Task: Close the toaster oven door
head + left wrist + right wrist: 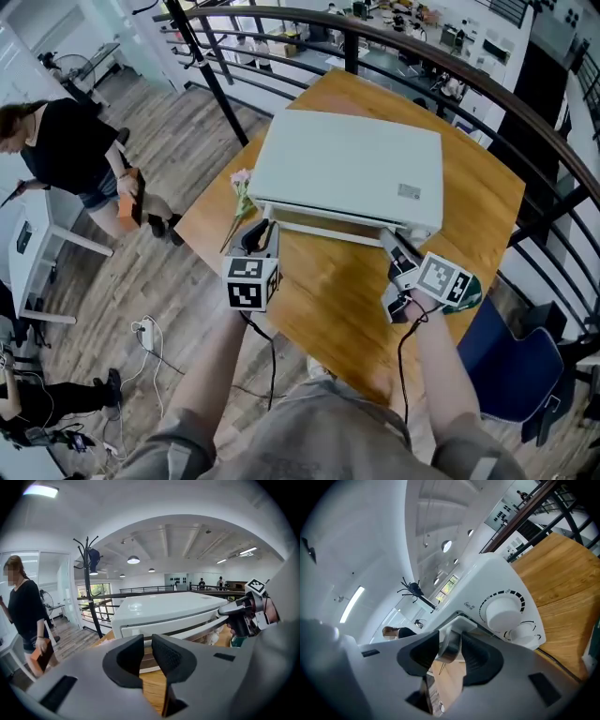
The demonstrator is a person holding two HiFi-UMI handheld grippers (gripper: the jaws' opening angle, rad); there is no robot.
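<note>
A white toaster oven (347,169) stands on a wooden table (337,300). Its door looks a little ajar at the top. My right gripper (392,246) is shut on the right end of the metal door handle (449,646), beside the control knobs (504,611). The left gripper view shows the handle (187,627) running across the oven front (164,609), with the right gripper (239,616) at its far end. My left gripper (261,231) hovers in front of the oven's left half. Its jaws (147,653) stand a narrow gap apart with nothing between them.
Pink flowers (242,187) lie at the table's left edge by the oven. A dark railing (375,37) curves behind the table. A person (66,150) stands on the floor at the left. A blue chair (506,361) is at the right, a coat rack (86,573) behind.
</note>
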